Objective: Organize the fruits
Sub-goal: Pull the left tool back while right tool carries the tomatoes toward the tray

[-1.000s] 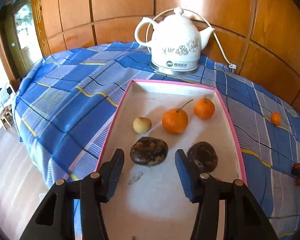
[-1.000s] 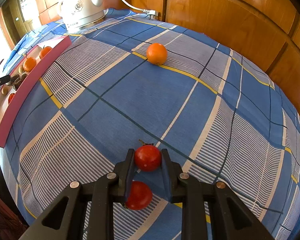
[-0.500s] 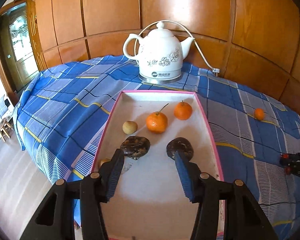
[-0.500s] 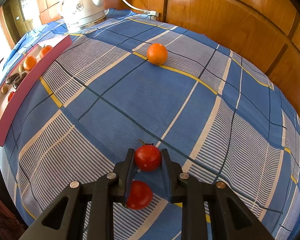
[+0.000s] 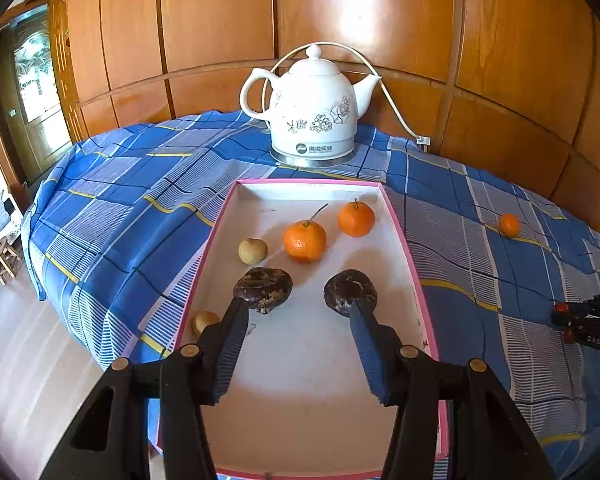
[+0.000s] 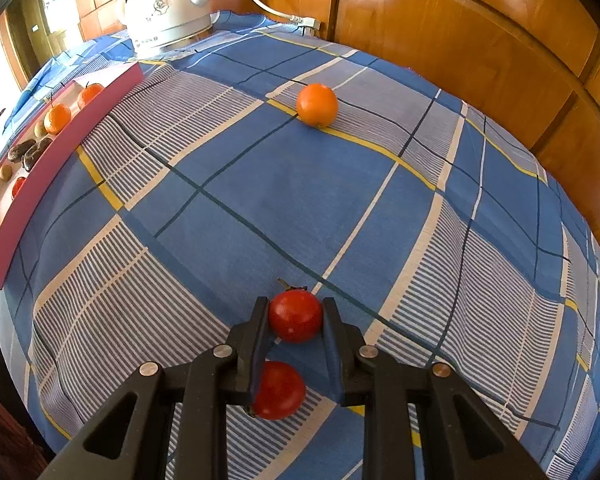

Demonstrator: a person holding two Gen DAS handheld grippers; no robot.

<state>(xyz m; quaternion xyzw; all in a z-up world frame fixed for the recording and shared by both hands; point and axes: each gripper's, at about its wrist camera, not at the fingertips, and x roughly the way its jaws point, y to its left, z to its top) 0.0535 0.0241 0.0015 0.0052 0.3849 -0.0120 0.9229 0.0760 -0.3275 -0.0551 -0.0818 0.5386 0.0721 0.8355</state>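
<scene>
right hand-held gripper (image 6: 295,316) pinching small round red tomato (image 6: 295,321) at widest sides, near edge of blue checked surface (image 6: 340,208). soft, smooth skin, probably slippery, go gentle. left hand-held gripper (image 5: 296,314) spread, empty, over pink-rimmed tray (image 5: 404,240).

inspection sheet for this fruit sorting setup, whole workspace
surface: blue plaid tablecloth over the table.
job's things: pink-rimmed tray holds two oranges, two dark brown fruits, two small tan fruits and a red fruit low in the right view; loose orange and two red tomatoes on the cloth.
clutter: white ceramic kettle behind the tray.
grippers: left gripper open, empty, above the tray; right gripper shut on the front tomato, the second tomato below its fingers.
cables: white kettle cord runs to a plug by the wall.
surroundings: wood panelling, door at left.
</scene>
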